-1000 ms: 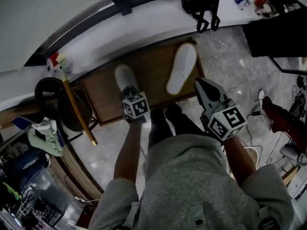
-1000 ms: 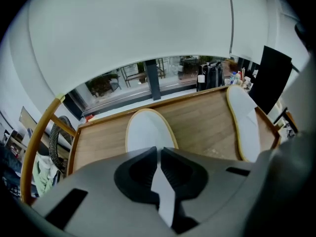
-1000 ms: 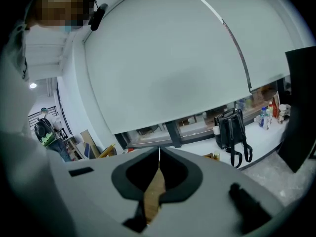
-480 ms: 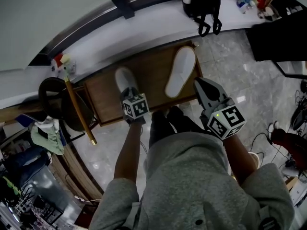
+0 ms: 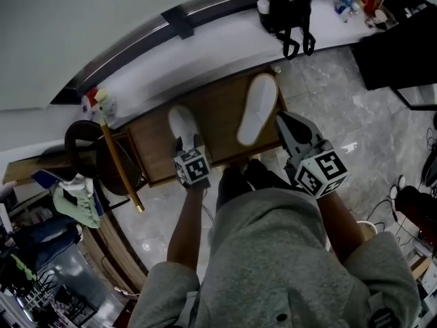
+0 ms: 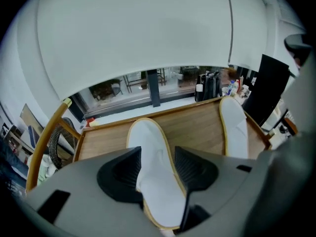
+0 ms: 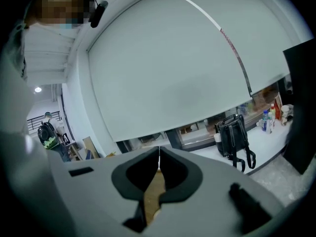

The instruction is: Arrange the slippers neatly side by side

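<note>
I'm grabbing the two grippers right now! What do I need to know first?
Left gripper: fingers opening, with one white slipper between them, lying flat on the wooden table.
Right gripper: fingers shut, holding nothing.
Other slipper: also on the table, off to the right, with bare wood between the two.
Done: both slippers are on the table.
Left: bring them close and line them up side by side.
</note>
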`<state>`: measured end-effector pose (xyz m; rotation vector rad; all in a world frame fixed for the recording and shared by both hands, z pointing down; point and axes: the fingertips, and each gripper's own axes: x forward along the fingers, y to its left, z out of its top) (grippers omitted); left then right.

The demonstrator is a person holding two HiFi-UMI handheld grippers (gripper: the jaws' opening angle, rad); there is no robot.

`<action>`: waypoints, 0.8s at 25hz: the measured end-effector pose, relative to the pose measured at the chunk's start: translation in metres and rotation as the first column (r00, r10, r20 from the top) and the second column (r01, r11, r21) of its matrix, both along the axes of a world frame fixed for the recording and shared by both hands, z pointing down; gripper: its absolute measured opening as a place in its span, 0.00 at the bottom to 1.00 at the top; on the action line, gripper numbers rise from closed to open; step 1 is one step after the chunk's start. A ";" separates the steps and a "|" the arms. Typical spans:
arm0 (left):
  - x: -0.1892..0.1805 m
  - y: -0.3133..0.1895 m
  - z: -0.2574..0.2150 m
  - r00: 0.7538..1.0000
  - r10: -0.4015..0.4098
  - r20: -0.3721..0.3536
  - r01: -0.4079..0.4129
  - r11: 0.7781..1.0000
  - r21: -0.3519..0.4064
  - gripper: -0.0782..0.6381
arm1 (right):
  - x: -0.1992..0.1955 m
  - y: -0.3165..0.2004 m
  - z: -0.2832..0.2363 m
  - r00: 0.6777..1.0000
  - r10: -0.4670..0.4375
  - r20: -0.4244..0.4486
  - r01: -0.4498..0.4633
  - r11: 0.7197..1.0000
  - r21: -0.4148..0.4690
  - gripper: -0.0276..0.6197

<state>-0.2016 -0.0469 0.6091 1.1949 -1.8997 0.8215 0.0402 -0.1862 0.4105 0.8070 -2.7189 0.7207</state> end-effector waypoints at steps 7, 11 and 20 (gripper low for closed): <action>0.048 -0.022 -0.023 0.989 0.145 0.015 -0.146 0.987 0.070 0.44 | 0.024 -0.012 -0.001 0.999 0.053 -0.002 -0.053 0.999 0.012 0.08; 0.088 -0.058 -0.034 0.971 0.239 -0.024 -0.233 0.961 0.149 0.45 | 0.038 -0.020 -0.005 0.996 0.085 -0.010 -0.085 0.996 0.023 0.08; 0.158 -0.113 -0.034 0.901 0.433 -0.039 -0.419 0.889 0.184 0.45 | 0.080 -0.032 -0.008 0.983 0.182 -0.041 -0.179 0.982 0.053 0.08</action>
